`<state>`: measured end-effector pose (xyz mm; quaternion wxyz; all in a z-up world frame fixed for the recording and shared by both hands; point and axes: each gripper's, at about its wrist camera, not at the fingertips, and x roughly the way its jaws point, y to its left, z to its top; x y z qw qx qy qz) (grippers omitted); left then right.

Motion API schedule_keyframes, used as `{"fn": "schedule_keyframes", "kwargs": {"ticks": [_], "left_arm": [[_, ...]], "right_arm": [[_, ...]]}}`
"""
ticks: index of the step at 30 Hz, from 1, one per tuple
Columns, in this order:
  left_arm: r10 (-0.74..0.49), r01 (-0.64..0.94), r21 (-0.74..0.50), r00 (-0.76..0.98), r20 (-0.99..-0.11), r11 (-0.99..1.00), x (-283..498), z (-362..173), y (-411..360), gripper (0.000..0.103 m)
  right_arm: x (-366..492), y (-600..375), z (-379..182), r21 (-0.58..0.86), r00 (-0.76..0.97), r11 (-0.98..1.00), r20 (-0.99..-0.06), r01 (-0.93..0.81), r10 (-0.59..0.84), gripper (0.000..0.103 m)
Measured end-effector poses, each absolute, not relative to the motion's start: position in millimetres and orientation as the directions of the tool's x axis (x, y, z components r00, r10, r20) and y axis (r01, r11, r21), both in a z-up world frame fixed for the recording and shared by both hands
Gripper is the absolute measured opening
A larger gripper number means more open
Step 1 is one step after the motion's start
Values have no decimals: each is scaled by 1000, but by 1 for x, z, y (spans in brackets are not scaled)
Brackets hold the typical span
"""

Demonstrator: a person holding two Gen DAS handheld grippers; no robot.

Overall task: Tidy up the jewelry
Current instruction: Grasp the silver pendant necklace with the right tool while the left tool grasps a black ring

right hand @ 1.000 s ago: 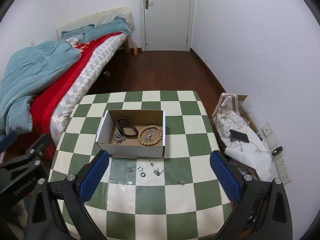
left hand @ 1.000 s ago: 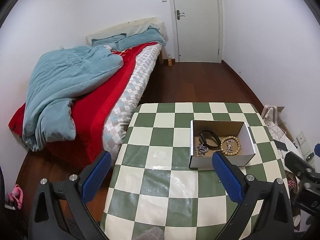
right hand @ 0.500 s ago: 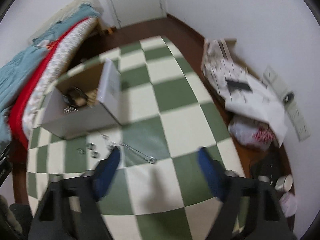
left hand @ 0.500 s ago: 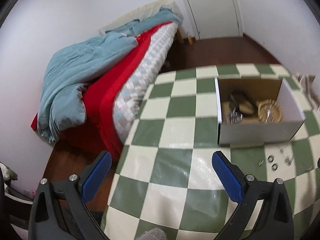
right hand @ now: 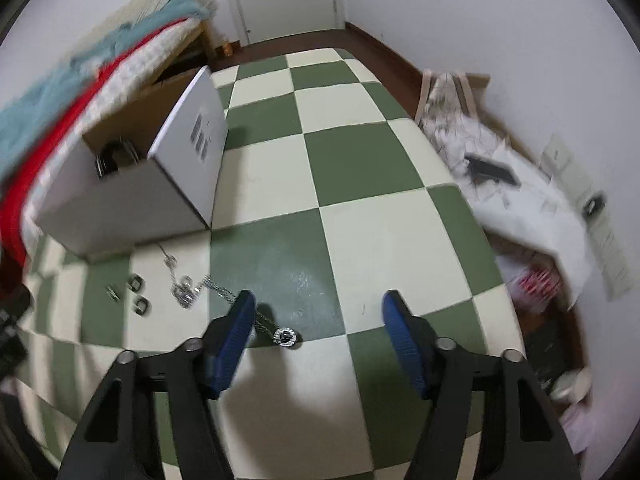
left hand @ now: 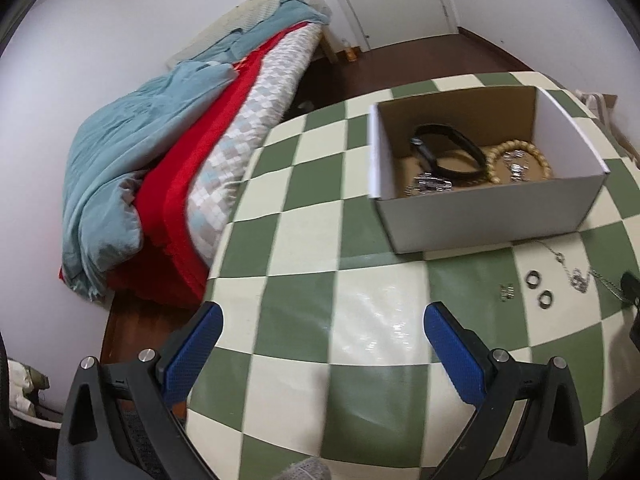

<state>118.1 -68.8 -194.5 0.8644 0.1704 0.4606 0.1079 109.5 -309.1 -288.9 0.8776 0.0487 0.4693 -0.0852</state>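
A white cardboard box [left hand: 480, 220] stands on the green-and-cream checked table [left hand: 304, 312] and holds a black bracelet [left hand: 444, 148], a wooden bead bracelet [left hand: 520, 156] and a silver piece [left hand: 430, 184]. In front of it lie two dark rings [left hand: 534, 279], a small stud [left hand: 506, 292] and a silver chain necklace [right hand: 224, 292] with a round pendant [right hand: 285, 336]. My right gripper [right hand: 320, 300] hangs low over the necklace's pendant end. Its jaws are closing, with the pendant between them and untouched, and the chain runs under the left finger. My left gripper [left hand: 323, 312] is open over bare table left of the box.
A bed [left hand: 168, 152] with a teal quilt and red blanket adjoins the table's left side. Right of the table, on the floor, a white bag [right hand: 500, 184] carries a dark phone [right hand: 492, 170]. Wall sockets [right hand: 560, 160] sit behind it. The box [right hand: 132, 200] shows at the right view's left.
Both grippers have sunk toward the table and tilted downward. The right jaws have narrowed and now straddle the pendant. The left gripper has stayed open.
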Motion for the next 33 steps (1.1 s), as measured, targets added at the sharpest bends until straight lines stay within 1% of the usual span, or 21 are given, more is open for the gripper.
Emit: {"fn": "schedule_keyframes", "kwargs": {"ticks": [2,3,4,5,9,11,13,15,16,18,19,20,21,22,25,26,27,28,29,33], "left_arm": [[326,-9,385,550,-769,923,117,-196,-78,103],[311,5,374,548,-777,927,117,-197,-84,103],[299,14,365,544,-784,931,116,-198,-88,103],[290,22,359,542,-788,933,116,-198,-91,103],[240,62,313,509,-827,948,119,-207,-107,103],[196,80,266,486,-852,961,121,-212,-111,103],[170,87,236,465,-869,968,122,-218,-111,102],[179,82,241,457,-871,967,122,-221,-111,102],[184,79,245,456,-871,966,121,-222,-111,102],[193,70,251,457,-868,965,121,-223,-110,102],[195,67,253,457,-868,965,120,-223,-110,102],[197,64,253,458,-867,965,120,-223,-109,102],[200,60,255,459,-866,965,121,-223,-108,102],[205,56,259,461,-864,964,120,-223,-107,102],[211,50,263,462,-861,963,121,-224,-104,102],[211,50,262,460,-862,964,122,-224,-101,102],[213,49,263,460,-862,963,122,-224,-100,102],[214,49,266,460,-862,963,122,-224,-100,102],[214,51,266,459,-862,963,123,-224,-99,102],[197,60,252,461,-865,966,124,-224,-100,102]], "right_arm": [[109,-308,-288,-7,558,983,-823,184,-110,8],[109,-310,-288,-14,556,982,-823,187,-117,2],[107,-315,-288,12,559,980,-823,198,-103,0],[105,-324,-288,58,561,974,-824,219,-77,0],[96,-354,-282,139,570,948,-820,287,-53,0],[91,-369,-275,189,591,931,-806,313,-36,0],[87,-377,-269,250,613,921,-790,300,14,0],[88,-377,-268,326,612,913,-783,245,115,0],[89,-376,-269,343,609,911,-781,230,140,1],[89,-367,-270,321,594,926,-791,201,146,8],[90,-360,-271,301,593,936,-793,182,140,25],[90,-353,-272,285,591,944,-795,164,138,44],[92,-347,-274,275,585,950,-799,148,140,49],[92,-341,-276,270,579,954,-802,132,147,50],[97,-325,-286,205,565,972,-818,111,108,49],[97,-319,-287,160,569,981,-820,114,67,40],[95,-315,-288,114,572,987,-820,117,27,34],[94,-311,-290,77,569,990,-823,116,-2,13],[92,-309,-290,61,570,992,-821,113,-14,11],[86,-313,-290,67,571,988,-821,142,-27,10]]}}
